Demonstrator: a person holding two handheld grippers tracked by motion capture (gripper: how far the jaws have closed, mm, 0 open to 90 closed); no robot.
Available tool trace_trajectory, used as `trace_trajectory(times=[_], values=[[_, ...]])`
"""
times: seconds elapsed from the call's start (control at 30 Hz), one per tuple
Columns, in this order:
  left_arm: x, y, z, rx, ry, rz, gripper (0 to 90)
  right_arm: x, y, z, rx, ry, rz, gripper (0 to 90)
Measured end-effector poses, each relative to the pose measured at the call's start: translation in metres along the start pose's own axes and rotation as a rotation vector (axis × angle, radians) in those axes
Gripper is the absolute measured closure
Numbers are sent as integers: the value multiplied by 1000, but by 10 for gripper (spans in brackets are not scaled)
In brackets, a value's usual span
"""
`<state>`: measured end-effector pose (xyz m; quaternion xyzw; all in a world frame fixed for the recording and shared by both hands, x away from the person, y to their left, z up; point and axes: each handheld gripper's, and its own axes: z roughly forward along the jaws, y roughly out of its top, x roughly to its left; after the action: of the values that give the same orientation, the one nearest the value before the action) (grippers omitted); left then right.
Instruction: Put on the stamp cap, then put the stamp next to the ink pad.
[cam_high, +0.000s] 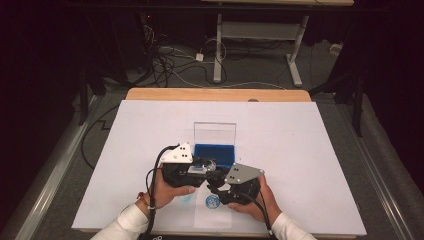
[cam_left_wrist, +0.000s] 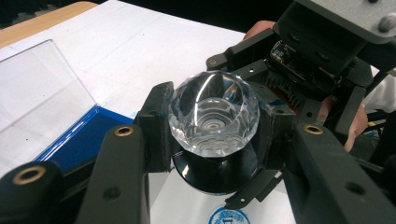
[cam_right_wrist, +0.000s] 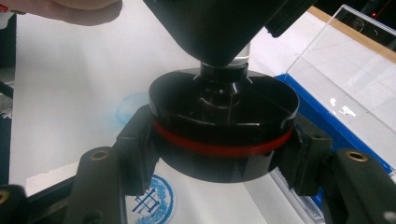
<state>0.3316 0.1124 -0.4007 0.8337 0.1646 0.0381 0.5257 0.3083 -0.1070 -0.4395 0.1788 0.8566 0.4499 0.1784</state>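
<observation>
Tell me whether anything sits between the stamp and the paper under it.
Nothing visible does. The stamp hangs above the white paper, held by both grippers: the left gripper on its crystal knob, the right gripper on its black base. Below lies a blue print, uncovered.

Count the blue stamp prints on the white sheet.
2: one sharp round print on the sheet just below the stamp base, and one faint smudged print further along the sheet beyond it. The grippers may hide others.

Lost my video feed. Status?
Left tongs shut on stamp knob. Right tongs shut on stamp base. Blue print underneath. Nothing blocking.
</observation>
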Motion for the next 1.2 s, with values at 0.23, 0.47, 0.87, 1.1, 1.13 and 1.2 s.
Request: trace_trajectory(times=[0.23,0.47,0.87,1.1,1.13,1.2], values=[[0,1,-1,-3,4,0,540,0,0,1,-12,10,3,383],[-2,2,0,1,7,9,541,0,-2,1,-16,10,7,383],[-5,6,0,-3,20,14,541,0,-3,-3,-38,4,10,381],[-4,13,-7,-43,30,17,541,3,-6,-3,-14,-1,-6,402],[-4,14,-9,-51,36,16,541,3,-7,-3,-14,1,-7,403],[-5,16,-12,-59,38,20,541,5,-7,-4,-14,3,-7,410]])
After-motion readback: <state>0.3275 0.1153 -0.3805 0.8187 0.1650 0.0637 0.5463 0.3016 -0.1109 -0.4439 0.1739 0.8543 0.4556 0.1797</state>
